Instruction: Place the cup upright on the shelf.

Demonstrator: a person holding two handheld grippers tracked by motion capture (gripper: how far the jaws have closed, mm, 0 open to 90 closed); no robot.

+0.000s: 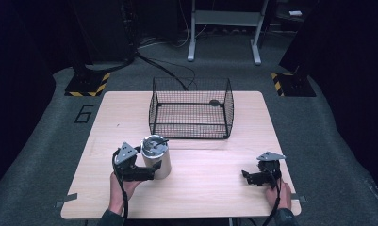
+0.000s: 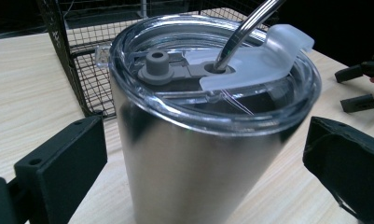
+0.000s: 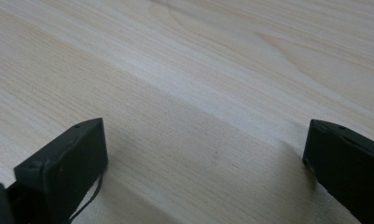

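The upright tumbler (image 2: 194, 140) stands between the left gripper's (image 1: 146, 170) spread fingers (image 2: 63, 172); the right gripper (image 1: 252, 176) idles, gaping over the desk (image 3: 198, 70).

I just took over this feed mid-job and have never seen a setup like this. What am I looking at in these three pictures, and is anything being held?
There is no robot arm: a person holds a two-jaw gripper in each hand. The high view looks down on a wooden table. On it stand a black wire basket and a steel tumbler with a clear lid and a metal straw. The other two pictures come from cameras riding on the grippers. The left gripper has its jaws open on either side of the tumbler, with gaps showing, so it is not gripped yet. The right gripper is open over bare wood and holds nothing.
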